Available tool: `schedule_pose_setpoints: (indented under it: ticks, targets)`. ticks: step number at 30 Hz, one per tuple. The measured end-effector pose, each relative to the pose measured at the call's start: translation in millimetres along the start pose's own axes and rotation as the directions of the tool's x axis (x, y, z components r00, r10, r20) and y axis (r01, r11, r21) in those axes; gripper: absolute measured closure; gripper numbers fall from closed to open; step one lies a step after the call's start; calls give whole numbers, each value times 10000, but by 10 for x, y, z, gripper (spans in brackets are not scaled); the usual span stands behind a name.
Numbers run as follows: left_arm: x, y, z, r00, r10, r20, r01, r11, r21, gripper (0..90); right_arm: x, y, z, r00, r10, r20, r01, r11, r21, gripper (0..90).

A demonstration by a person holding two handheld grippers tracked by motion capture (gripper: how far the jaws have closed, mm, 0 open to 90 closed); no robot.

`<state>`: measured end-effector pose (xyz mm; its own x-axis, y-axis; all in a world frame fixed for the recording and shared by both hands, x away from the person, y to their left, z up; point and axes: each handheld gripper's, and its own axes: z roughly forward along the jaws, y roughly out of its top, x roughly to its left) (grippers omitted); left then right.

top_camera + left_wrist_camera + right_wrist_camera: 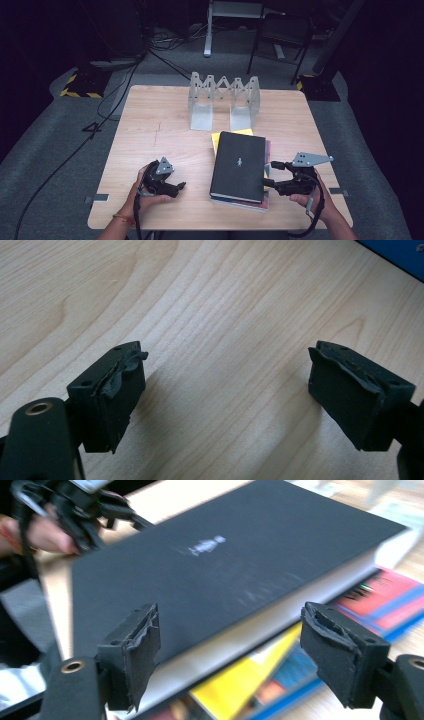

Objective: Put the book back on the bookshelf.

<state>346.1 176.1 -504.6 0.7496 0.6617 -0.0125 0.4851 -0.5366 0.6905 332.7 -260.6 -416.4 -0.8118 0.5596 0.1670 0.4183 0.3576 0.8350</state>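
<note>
Black and hardbound, the top book (238, 166) lies at the lower middle of the high view, on a stack whose lower books show as thin edges: a yellow book (230, 134) peeks out at its far end, and a pink-red cover (268, 150) shows along its right side. How many books lie beneath cannot be counted. The stack rests on the pale wooden table (150, 130), in front of a grey metal book rack (224, 100) at the upper middle.

At the lower right of that view, the right tongs (270, 174) point at the stack's right edge with jaws wide apart, holding nothing. The right gripper view is blurred; the black book's page edge sits beyond the two pads (142, 652), and whether they reach it is hard to tell. The small pale mark on the cover cannot be read.

At the lower left, the left tongs (179, 187) hover over bare wood, well apart from the stack. Their jaws stand wide and empty, with frayed pads (120, 390). A blue corner (400, 255) is cut off at the upper right of the left gripper view.
</note>
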Motion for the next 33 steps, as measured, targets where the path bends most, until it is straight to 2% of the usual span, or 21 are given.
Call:
schedule_pose_setpoints:
  ticks: [3,6,7,8,9,12,15,18,19,21,24,25,29,33]
  targets:
    - [0,2,2,10000,43,53,-43,10000,6,153,87,43,60,9990,-434,126,429,9984,357,241]
    - [-3,5,0,9998,155,132,-155,9999,-1,160,106,36,119,9986,-455,272,437,9971,627,205]
    - [-8,4,1,9998,134,169,-134,9999,-13,166,81,30,134,9994,-206,291,188,9978,633,179]
    - [-8,6,0,9997,152,167,-152,9999,-5,169,16,35,164,9991,379,181,-393,9956,849,137]
    - [-10,9,6,9997,132,190,-131,9999,-14,169,16,35,164,9991,379,181,-393,9956,849,137]
    - [-18,40,34,9993,245,294,-244,9997,-38,173,-94,65,258,9965,835,-22,-828,9909,1057,65]
    - [-38,94,77,9992,207,354,-205,9998,-53,194,-185,99,355,9931,1095,-423,-1039,9877,1172,38]
    - [-90,196,132,9965,355,751,-345,9993,-135,241,-249,136,449,9884,1273,-830,-1157,9844,1327,34]
    - [-107,235,141,9960,548,702,-533,9983,-241,241,-249,136,449,9884,1273,-830,-1157,9844,1327,34]
    - [-119,306,156,9959,619,653,-587,9970,-500,243,-236,166,458,9916,1045,-767,-929,9856,1412,33]
    - [-89,423,199,9951,572,808,-520,9966,-643,260,-238,189,471,9931,869,-785,-749,9866,1451,34]
    - [-81,454,211,9957,626,676,-575,9955,-748,266,-234,200,473,9945,725,-761,-609,9876,1445,35]
    - [-17,577,308,9944,646,840,-576,9949,-831,298,-239,226,491,9957,450,-812,-330,9891,1434,40]
    - [9,679,408,9933,863,770,-810,9943,-699,346,-265,240,512,9955,329,-885,-218,9921,1237,68]
